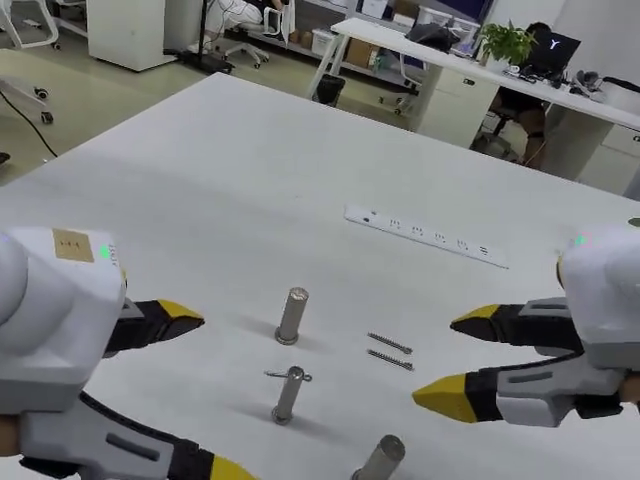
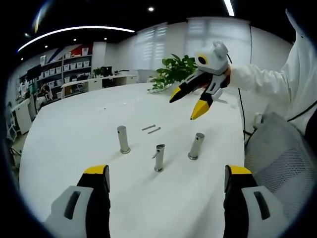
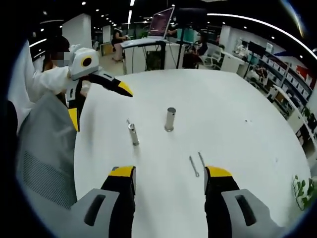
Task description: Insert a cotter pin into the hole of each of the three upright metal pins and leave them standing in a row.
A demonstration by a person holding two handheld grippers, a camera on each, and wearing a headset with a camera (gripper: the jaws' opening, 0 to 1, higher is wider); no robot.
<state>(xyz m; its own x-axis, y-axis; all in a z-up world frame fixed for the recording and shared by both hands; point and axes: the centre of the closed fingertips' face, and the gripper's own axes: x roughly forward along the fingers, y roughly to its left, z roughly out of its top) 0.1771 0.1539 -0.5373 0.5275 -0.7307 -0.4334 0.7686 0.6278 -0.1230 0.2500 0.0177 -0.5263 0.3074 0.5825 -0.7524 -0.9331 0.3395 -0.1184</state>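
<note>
While left gripper (image 2: 167, 171) and right gripper (image 3: 169, 172) hold jaws released beside three metal pins (image 1: 291, 315), we note a power strip (image 1: 425, 236) beyond and a Y-marked screen (image 1: 553, 42).

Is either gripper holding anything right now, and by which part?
Nothing is held. The left gripper and right gripper both stand open, jaws empty, above the table.

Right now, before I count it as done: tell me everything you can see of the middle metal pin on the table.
The middle metal pin is a short silvery cylinder with a wider foot, standing upright on the white table. A thin cotter pin runs crosswise through it near the top, sticking out both sides. It stands apart from the far pin and the near pin; nothing else touches it.
</note>
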